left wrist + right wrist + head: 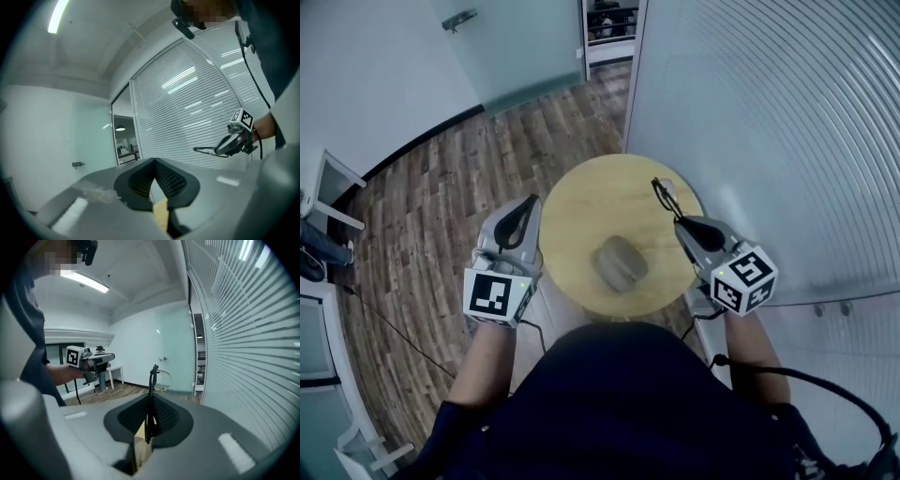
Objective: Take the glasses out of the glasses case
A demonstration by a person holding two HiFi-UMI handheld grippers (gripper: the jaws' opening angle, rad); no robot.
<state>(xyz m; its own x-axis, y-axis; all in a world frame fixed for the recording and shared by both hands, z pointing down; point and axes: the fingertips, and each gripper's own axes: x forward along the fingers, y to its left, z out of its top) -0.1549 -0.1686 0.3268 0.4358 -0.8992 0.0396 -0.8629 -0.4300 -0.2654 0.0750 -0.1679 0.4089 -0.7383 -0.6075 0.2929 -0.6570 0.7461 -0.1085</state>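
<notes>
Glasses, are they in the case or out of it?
Out. The right hand-held gripper is shut on the glasses, held apart from the grey case on the table.

I get the head view from above the person's chest, tilted steeply down onto the round counter (619, 192), near enough that the left gripper (531, 202) and right gripper (679, 225) flank it. The left gripper view sits low behind its own jaws and faces level toward the slatted wall (187, 93), with the right gripper small beyond. The right gripper view faces back across and catches the left gripper.
</notes>
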